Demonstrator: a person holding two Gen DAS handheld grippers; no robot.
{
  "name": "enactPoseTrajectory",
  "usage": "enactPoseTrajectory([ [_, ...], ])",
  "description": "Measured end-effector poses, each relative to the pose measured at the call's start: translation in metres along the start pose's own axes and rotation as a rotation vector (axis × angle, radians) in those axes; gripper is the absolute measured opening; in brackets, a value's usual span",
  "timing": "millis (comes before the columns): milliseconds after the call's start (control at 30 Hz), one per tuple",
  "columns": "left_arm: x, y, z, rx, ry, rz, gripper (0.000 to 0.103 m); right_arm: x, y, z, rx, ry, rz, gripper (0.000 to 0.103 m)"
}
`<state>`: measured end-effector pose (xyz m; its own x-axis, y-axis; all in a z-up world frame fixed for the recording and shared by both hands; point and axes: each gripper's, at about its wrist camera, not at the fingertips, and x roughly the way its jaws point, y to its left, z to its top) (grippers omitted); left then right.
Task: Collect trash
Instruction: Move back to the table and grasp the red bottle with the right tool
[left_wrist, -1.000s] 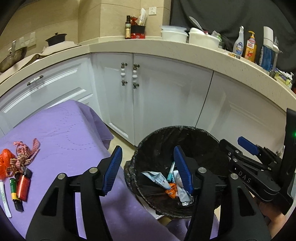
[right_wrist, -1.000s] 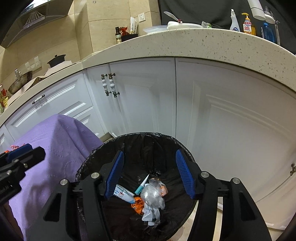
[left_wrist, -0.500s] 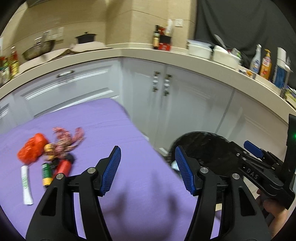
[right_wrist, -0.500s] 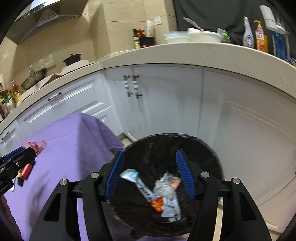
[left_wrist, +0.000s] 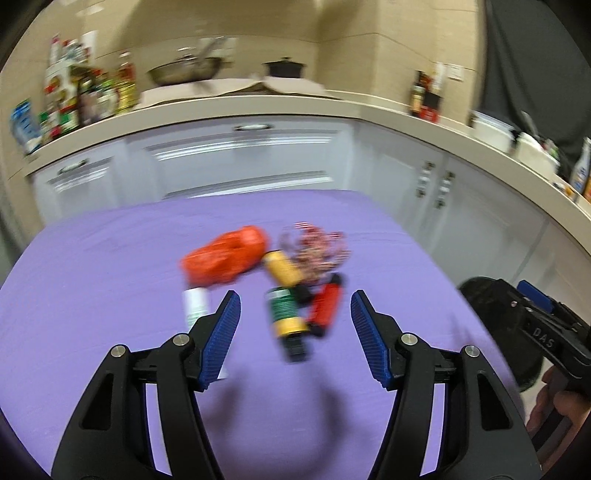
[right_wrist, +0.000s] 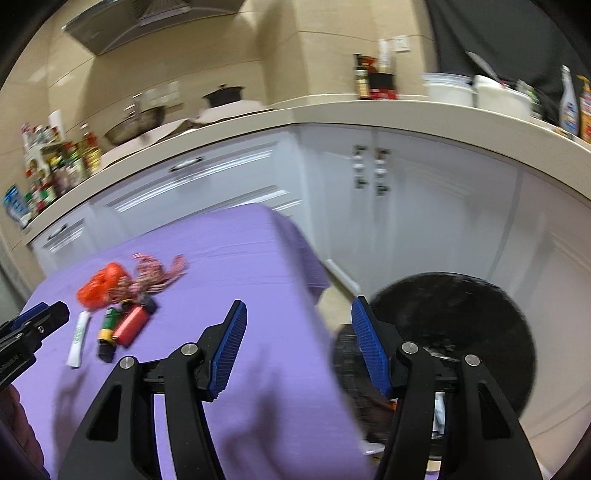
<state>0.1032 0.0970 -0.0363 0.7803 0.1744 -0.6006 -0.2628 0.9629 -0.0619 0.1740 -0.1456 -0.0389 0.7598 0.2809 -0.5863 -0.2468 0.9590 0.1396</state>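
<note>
A heap of small items lies on the purple table (left_wrist: 92, 266): an orange crumpled wrapper (left_wrist: 225, 254), a red-white ribbon (left_wrist: 317, 251), a yellow tube (left_wrist: 282, 271), a green-yellow lighter (left_wrist: 286, 314), a red lighter (left_wrist: 327, 304) and a white sachet (left_wrist: 195, 306). My left gripper (left_wrist: 291, 332) is open and empty, just short of the lighters. My right gripper (right_wrist: 295, 343) is open and empty, over the table's right edge beside the black-lined bin (right_wrist: 465, 314). The heap shows in the right wrist view too: wrapper (right_wrist: 99, 284), ribbon (right_wrist: 155, 275), red lighter (right_wrist: 131, 325).
White kitchen cabinets (left_wrist: 258, 162) and a beige counter (right_wrist: 406, 110) curve round behind the table. Bottles (left_wrist: 74, 99), a wok (left_wrist: 188, 72) and a pot (left_wrist: 284, 68) stand on the counter. The bin stands on the floor right of the table, with trash inside.
Both grippers have swung left, away from the bin and toward the table. The left gripper now faces the heap of items. Both stay open and empty.
</note>
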Motion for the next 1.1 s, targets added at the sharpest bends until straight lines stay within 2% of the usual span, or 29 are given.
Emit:
enactPoseTrajectory([
  [300,-0.008,0.069,-0.012,-0.091,0.014,0.099,0.061,0.02,0.07,-0.003,-0.09,0.05,0.093,0.058],
  [367,-0.009,0.082,-0.014,-0.106,0.016,0.115,0.065,0.026,0.085,-0.005,-0.112,0.066,0.109,0.058],
  [567,-0.012,0.119,-0.022,-0.159,0.025,0.157,0.066,0.037,0.116,-0.01,-0.165,0.106,0.129,0.058],
  [833,-0.013,0.156,-0.029,-0.226,0.036,0.185,0.066,0.056,0.143,-0.011,-0.209,0.155,0.108,0.058],
  [1100,-0.011,0.159,-0.034,-0.234,0.049,0.156,0.066,0.072,0.146,-0.015,-0.233,0.221,0.055,0.058],
])
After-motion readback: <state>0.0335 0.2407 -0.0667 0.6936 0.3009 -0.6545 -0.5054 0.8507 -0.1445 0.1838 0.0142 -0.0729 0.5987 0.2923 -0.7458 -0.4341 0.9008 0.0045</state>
